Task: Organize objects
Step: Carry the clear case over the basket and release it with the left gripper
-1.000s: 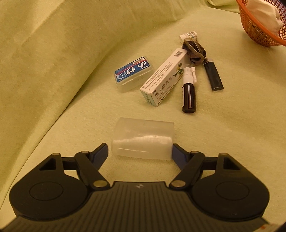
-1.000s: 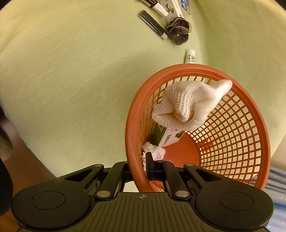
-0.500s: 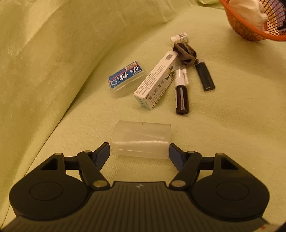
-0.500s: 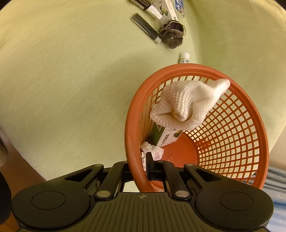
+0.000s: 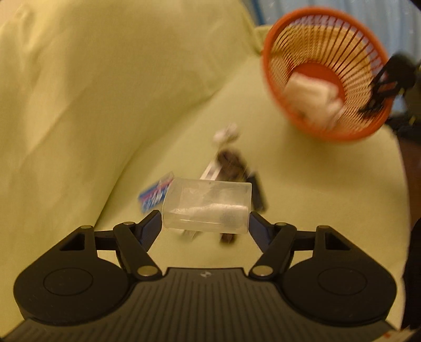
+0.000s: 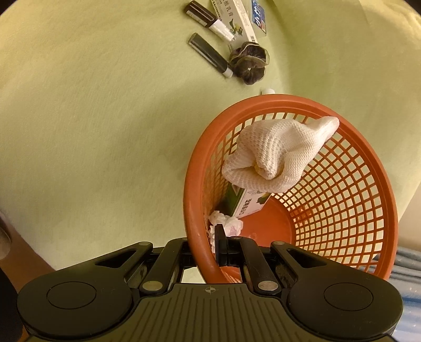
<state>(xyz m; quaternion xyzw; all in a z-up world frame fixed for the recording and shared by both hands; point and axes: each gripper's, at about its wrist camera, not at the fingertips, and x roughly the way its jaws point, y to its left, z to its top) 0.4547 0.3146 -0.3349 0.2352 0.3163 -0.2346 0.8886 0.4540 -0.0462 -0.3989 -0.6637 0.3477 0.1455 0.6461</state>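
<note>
- Translucent plastic box (image 5: 206, 209) sits crosswise in the left gripper (image 5: 205, 223), both pads pressed against its short ends, held clear above the pale green cloth (image 5: 79, 105).
- Below it the left wrist view is blurred: a blue-labelled case (image 5: 154, 194) and some dark items lie on the cloth, hard to make out.
- Orange basket (image 6: 342, 210) is pinched at its near rim by the right gripper (image 6: 221, 247), whose fingers are clamped together on the wall (one inside, one outside).
- Inside the basket: a white knitted cloth (image 6: 276, 155) draped over a green-and-white carton (image 6: 247, 202), with crumpled tissue (image 6: 226, 223) beside it.
- Beyond the basket on the cloth lie a dark scrunchie (image 6: 248, 63), a black lighter (image 6: 209, 54), a brown spray bottle (image 6: 208, 19) and a long white carton (image 6: 236, 18), close together.
- A small white-capped item (image 6: 267, 91) peeks just behind the basket rim.
</note>
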